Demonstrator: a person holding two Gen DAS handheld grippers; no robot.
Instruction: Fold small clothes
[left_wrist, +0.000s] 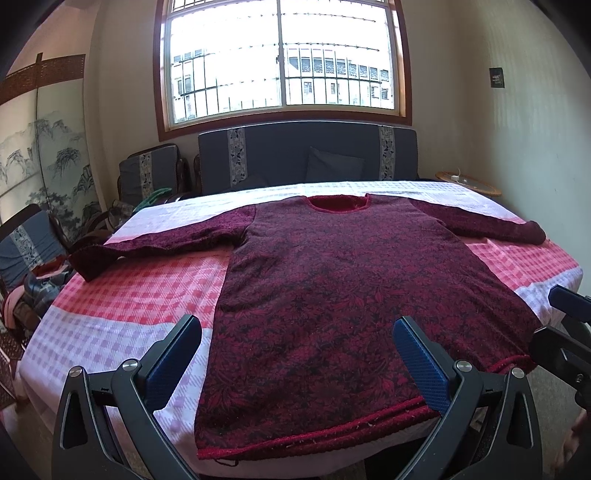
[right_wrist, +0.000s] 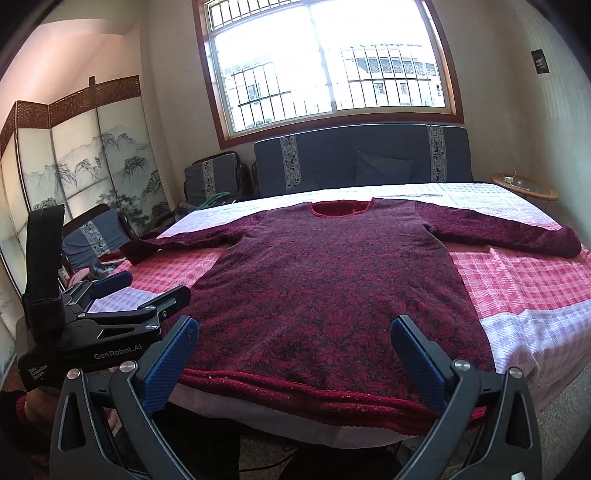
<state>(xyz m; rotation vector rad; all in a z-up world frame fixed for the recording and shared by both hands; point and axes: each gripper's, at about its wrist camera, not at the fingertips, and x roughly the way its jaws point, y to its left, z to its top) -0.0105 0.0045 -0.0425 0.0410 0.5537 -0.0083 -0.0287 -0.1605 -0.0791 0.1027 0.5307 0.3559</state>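
Across the near half of the desk, on the pink and white checked cloth (left_wrist: 147, 295), the dark red knitted sweater with a leaf pattern (left_wrist: 332, 288) lies flat, neck towards the far side, both sleeves stretched out to left and right, and its hem hanging a little over the near edge. The left tool (left_wrist: 297, 354) hovers above the near left part of the hem with its blue-padded fingers spread wide and nothing between them; the right tool (right_wrist: 293, 350) is spread in the same way over the middle of the hem and also holds nothing. No fold is made yet, I think. Several things could go wrong from here: the knit looks thick and soft, so a tool may pinch only the top layer and the back layer would stay behind, giving a crooked fold; the checked cloth under it is loose, so it could be caught together with the hem and pulled up; and the two tools are close side by side, so they may knock each other when they close. On the body of the left tool, in the right wrist view, white writing reads "GenRobot.AI" (right_wrist: 117, 355), and a smaller label below seems to say "Data Acquisition System", though it is hard to read.
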